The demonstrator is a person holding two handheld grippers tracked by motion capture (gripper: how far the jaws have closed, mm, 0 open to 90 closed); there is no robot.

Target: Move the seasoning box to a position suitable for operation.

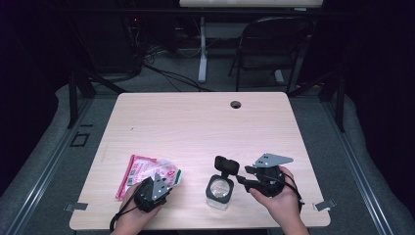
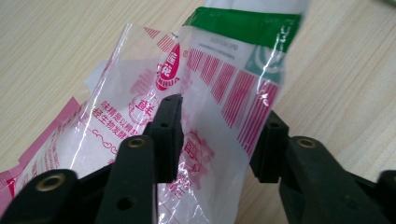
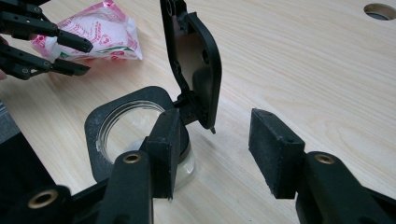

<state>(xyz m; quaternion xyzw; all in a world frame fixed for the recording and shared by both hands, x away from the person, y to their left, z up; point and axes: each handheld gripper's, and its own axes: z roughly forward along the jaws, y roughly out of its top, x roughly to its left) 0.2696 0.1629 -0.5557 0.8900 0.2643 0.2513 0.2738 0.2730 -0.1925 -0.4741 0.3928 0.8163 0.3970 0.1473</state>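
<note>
High view: packet (image 1: 147, 172) at the bench (image 1: 195, 122) front left under the left tongs (image 1: 164, 182); jar (image 1: 219, 191) with lid (image 1: 226, 165) flipped up beside the right tongs (image 1: 241, 177). Likely readying a pour.

Left gripper view: spread around the packet (image 2: 205, 112), not pinching yet. Needs closing.

Right gripper view: wide apart, empty, near the jar (image 3: 135, 135).

Glossy film, clear plastic and matt black on pale wood

The crinkled pink-and-white plastic film packet (image 2: 205, 107) shines with glare streaks; the clear plastic jar (image 1: 219, 192) has a matt black hinged plastic lid (image 3: 194, 60); the pale wood-grain tabletop (image 1: 195, 122) looks smooth, the left gripper (image 2: 219, 140) matt black plastic with brass-coloured rivets.
</note>
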